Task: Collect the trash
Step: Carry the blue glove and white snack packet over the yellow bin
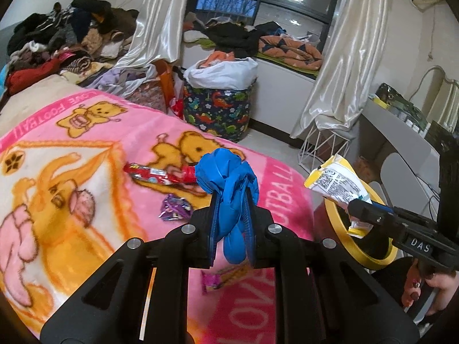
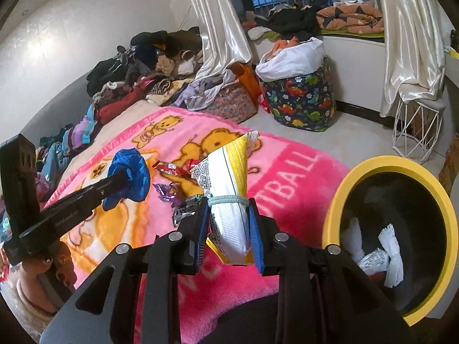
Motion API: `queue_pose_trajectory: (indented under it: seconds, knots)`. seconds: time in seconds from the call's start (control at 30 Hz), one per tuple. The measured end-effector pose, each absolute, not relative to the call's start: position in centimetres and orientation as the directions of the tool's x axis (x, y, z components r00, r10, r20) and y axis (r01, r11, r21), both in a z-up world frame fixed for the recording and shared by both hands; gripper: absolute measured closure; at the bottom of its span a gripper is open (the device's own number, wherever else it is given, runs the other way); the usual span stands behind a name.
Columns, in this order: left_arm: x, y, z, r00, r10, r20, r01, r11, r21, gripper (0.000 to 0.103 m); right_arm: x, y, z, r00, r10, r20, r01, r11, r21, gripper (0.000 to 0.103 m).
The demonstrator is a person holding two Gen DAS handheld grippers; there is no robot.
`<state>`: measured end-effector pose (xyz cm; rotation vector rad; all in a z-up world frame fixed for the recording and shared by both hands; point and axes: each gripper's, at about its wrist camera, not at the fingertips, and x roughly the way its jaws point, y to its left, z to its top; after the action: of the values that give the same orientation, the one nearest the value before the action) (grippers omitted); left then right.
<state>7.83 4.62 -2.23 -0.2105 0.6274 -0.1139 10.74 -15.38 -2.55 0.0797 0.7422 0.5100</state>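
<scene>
Bedroom setting, as we recorded it: a bed covered by a pink bear-print blanket [image 1: 86, 149], heaped clothes [image 1: 66, 37] along its far side, satin curtains [image 1: 341, 66] at a dark window, and a dinosaur-print basket [image 1: 219, 109] lined with a white bag on the floor beyond.

Item one: our left tool [image 1: 231, 200], its blue-padded jaws nearly shut around a crumpled blue plastic bag [image 1: 226, 172], held above the blanket. We saw the same bag bunched over that tool's tip in the right wrist view [image 2: 130, 175].

Item two: our right tool [image 2: 229, 223], jaws closed against a yellow-and-white snack packet [image 2: 229, 200] bound with a pale elastic band, held upright near the bed's edge. From the left wrist view this packet [image 1: 335, 180] sat above the rim of the bin.

Item three: a yellow-rimmed bin [image 2: 373, 169] with a dark interior, standing on the floor just beside the bed, to the right of the packet. White crumpled wrappers [image 2: 378, 258] lay inside.

Item four, loose on the blanket: a red wrapper [image 1: 155, 173], a purple wrapper [image 1: 175, 209], a pink wrapper [image 1: 218, 279] partly hidden under the left tool, and a silver-grey wrapper [image 2: 185, 209] just beside the right tool.
</scene>
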Motion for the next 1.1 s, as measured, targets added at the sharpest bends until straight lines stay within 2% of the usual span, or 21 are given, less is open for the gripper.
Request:
queue_pose_trajectory:
  seconds: [1.1]
  knots:
    - [7.7, -4.0, -0.8, 0.784, -0.268, -0.56, 0.213, 0.963, -0.163, 0.093, 9.4, -24.5, -0.2, 0.739, 0.39, -0.549, -0.265, 0.918, 0.296, 0.078]
